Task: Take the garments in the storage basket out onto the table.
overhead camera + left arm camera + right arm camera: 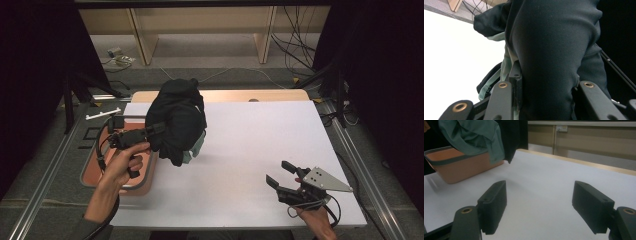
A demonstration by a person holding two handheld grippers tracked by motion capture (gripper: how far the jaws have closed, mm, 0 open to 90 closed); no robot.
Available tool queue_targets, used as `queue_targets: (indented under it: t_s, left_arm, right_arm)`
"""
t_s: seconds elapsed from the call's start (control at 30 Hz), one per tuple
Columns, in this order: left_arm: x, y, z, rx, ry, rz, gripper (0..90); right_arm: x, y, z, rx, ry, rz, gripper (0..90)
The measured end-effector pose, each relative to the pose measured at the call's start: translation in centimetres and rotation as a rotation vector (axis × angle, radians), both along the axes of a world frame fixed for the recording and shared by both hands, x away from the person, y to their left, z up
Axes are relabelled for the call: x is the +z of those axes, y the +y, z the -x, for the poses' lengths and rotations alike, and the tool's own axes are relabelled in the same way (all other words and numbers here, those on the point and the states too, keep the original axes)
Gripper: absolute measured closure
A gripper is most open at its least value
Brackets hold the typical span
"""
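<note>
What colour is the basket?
Orange with a grey rim; the basket shows best in the right gripper view.

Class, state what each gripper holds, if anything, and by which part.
The left gripper grips the dark garment by a bunched fold; the right gripper holds nothing.

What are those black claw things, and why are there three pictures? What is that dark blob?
A person sits at a white table and holds a claw tool, called a gripper, in each hand. One picture comes from a camera up high. The other two come from small cameras riding on the claws, so you look along their black jaws.

The left gripper is shut on a bundle of dark clothing and holds it up above the table's left part. A bit of pale green cloth hangs with it. Beside it sits an orange basket with a grey rim.

The right gripper rests low near the front right, jaws open, holding nothing.
</note>
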State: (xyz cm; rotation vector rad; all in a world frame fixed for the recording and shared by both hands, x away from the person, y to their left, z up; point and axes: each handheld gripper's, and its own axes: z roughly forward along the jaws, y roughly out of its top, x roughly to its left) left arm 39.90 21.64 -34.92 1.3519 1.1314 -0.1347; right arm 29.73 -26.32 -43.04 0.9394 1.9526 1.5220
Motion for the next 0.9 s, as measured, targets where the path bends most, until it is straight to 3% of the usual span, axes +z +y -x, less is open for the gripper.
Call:
queue_targets:
  t_s: [0.9]
  left_arm:
    - [-2.9, -3.7, -0.8, -0.016, 0.077, -0.06, 61.6]
  right_arm:
    - [0.0, 0.0, 0.0, -0.002, 0.004, -0.003, 28.6]
